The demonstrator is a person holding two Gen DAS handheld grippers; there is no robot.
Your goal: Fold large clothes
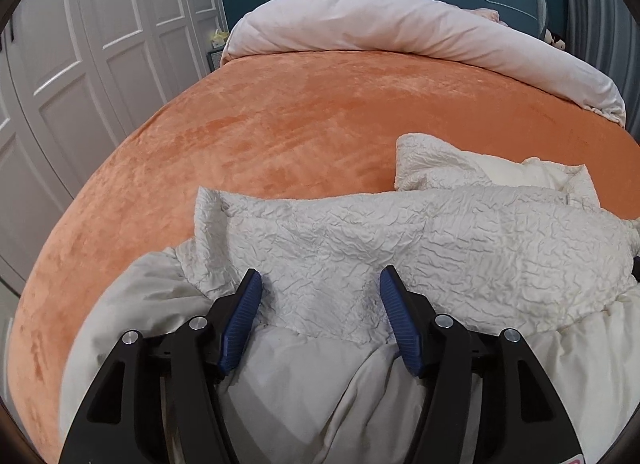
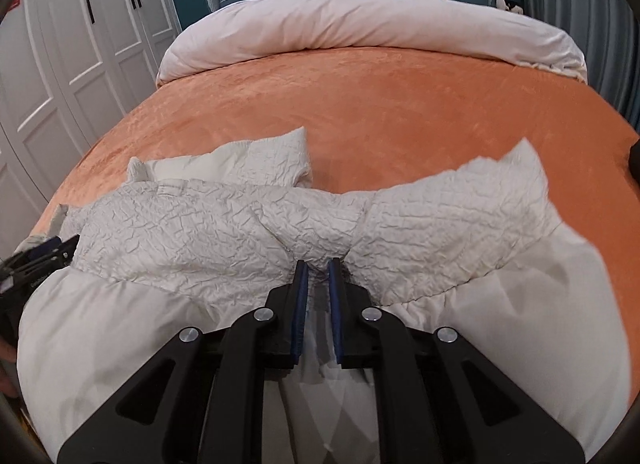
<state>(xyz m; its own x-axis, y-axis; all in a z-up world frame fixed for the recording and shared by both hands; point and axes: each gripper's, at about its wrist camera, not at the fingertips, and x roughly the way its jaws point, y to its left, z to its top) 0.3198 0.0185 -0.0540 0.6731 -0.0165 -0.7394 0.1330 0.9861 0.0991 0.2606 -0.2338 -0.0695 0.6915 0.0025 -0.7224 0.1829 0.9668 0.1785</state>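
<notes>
White garment (image 2: 224, 232) spread across near end of orange bed (image 2: 360, 104). Right gripper (image 2: 318, 266) nearly closed, pinching crinkled waist fabric. Left gripper (image 1: 320, 284) wide open above fabric, holding nothing. Best grip firmly at left too, lift evenly, avoid bunching.

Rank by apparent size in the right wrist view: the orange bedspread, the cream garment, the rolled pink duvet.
1. orange bedspread
2. cream garment: close behind, but it lies nearest the camera, which enlarges it
3. rolled pink duvet: farthest, so it looks smaller
</notes>
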